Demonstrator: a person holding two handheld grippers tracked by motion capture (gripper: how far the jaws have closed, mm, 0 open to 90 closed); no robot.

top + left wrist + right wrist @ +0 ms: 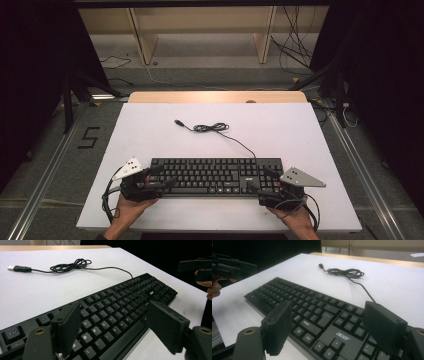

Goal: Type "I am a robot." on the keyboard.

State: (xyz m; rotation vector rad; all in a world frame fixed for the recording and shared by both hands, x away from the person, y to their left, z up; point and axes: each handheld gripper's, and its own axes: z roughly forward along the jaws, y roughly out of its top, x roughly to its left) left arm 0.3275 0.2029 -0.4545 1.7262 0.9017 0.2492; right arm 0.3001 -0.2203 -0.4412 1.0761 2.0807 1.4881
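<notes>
A black Acer keyboard (pixel 215 176) lies across the near part of the white table (pixel 280 125). Its cable (pixel 212 128) runs to a loose coil behind it and ends in a USB plug (pixel 177 122). My left gripper (pixel 161 176) is at the keyboard's left end, open, with its jaws straddling the keys (pixel 117 305). My right gripper (pixel 260 180) is open at the right end, its jaws either side of the arrow and number keys (pixel 312 312). Neither jaw pair presses on the keyboard. In the left gripper view the coil (pixel 72 265) and plug (pixel 13 268) lie beyond.
The table's far edge is a wooden strip (pixel 217 96), with a shelf frame (pixel 200 30) and loose floor cables (pixel 295 50) behind. Metal rails (pixel 50 170) run along both sides. A "5" mark (pixel 88 137) sits on the floor at left. Bare white table lies behind the keyboard.
</notes>
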